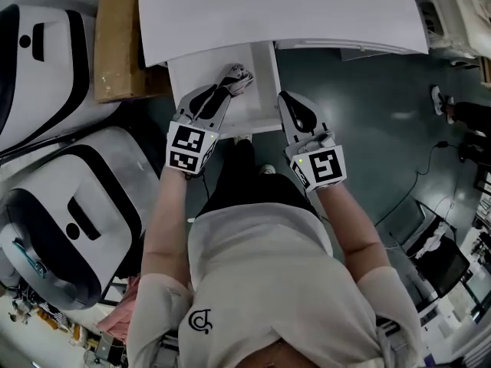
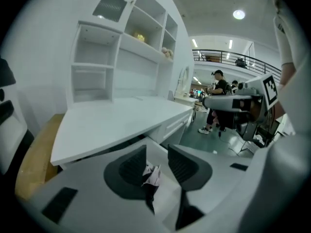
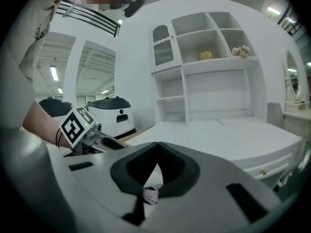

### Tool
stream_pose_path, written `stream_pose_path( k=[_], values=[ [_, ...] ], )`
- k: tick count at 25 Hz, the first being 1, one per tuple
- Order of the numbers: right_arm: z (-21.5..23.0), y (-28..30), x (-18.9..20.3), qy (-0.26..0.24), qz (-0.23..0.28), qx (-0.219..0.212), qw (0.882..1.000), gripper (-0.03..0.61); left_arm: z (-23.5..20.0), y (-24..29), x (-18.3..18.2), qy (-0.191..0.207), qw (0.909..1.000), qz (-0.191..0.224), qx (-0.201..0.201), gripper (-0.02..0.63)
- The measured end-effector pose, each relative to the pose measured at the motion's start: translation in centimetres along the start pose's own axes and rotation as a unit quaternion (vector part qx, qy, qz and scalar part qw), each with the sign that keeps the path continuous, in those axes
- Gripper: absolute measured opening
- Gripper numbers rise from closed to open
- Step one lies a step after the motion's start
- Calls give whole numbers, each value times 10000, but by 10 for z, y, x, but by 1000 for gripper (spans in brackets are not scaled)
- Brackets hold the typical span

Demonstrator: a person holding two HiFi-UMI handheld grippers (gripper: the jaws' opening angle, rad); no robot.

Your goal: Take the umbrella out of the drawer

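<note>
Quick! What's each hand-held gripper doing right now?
Left hand-held gripper: open, with the umbrella between its jaws, not squeezed.
Right hand-held gripper: closed, holding nothing.

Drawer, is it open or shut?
Open. The drawer sticks out from under the desk, and the umbrella shows inside it.
</note>
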State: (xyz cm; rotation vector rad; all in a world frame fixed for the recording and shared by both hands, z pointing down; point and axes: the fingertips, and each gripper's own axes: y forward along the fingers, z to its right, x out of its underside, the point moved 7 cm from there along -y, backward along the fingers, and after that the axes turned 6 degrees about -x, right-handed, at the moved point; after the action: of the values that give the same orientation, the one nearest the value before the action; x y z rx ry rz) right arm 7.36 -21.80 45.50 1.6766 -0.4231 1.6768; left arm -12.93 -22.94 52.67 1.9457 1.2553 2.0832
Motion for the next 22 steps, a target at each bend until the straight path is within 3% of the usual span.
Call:
stream_pose_path(
  k=[7,11,22],
  values=[
    [11,22,27,402,-327,273,9983,6,-15,69,49,-6,9915,-1124,656,289],
    [17,27,36,535,-441,427,9967,6,-20,99,73,-64,9850,-1553,744,369],
    [32,46,66,556,-732,595,9940,6,-18,165,123,169,9614,-2635,774,417]
  ],
)
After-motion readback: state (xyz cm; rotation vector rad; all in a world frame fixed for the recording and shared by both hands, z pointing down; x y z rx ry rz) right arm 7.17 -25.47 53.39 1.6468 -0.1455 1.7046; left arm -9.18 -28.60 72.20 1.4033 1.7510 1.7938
